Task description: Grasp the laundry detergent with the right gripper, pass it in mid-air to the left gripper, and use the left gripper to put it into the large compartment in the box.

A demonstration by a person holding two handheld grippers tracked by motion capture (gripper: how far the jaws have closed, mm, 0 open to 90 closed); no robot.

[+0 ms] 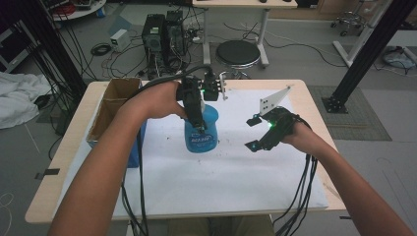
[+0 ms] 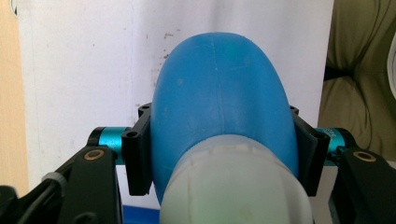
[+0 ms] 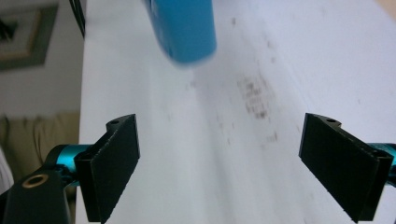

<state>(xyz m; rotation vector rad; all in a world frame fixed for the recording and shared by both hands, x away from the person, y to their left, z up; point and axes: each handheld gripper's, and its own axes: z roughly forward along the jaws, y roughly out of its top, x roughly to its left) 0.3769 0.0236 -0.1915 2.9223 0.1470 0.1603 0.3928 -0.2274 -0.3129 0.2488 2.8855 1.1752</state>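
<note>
My left gripper (image 2: 219,154) clenches the blue bottle (image 2: 219,102) squarely between its pads. My right gripper (image 3: 233,163) stands released, bare white sheet (image 3: 196,177) between its jaws, the bottle well ahead.

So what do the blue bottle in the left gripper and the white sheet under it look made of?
Blue bottle: probably moulded plastic, smooth and semi-matte, with a visible mould seam and a frosted whitish neck. White sheet: seemingly paper or thin card, matte, with dark smudges. Left gripper clamps the bottle.

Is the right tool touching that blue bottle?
Apart. In the right gripper view the right tool stands open with bare white sheet between its jaws; the blue bottle sits farther off.
</note>
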